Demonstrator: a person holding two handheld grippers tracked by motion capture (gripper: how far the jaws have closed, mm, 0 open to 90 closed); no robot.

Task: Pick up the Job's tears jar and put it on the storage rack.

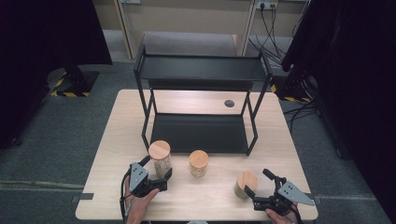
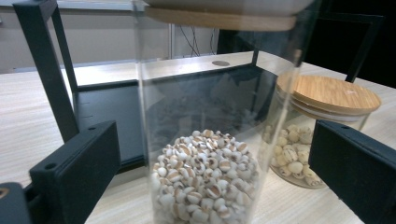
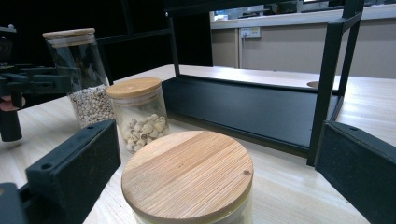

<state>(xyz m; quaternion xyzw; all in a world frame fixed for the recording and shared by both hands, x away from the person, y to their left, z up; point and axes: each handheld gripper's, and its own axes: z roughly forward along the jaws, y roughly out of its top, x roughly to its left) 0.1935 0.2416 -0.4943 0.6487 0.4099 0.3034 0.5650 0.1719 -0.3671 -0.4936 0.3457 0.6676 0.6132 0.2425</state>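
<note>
Left gripper (image 1: 158, 173) jaws are spread around the tall jar (image 1: 160, 157), contact apparently not made. Right gripper (image 1: 259, 185) jaws are spread beside the short jar (image 1: 245, 184). Both jars are set on the wooden table (image 1: 116, 140), before the black rack (image 1: 201, 70); grey floor (image 1: 56, 140) is seen around.

A pale wooden surface (image 1: 116, 140) sits mid-frame in the high view, on grey carpet. A black two-tier rack (image 1: 201, 130) stands on its far half, the low shelf just above the wood; a round grommet (image 1: 229, 103) shows behind it at upper centre. Three wood-lidded jars stand in front of the rack: a tall jar (image 1: 160, 158) at lower left, a middle jar (image 1: 199, 163) near centre, a short jar (image 1: 245, 185) at lower right, each apart from the next.
</note>
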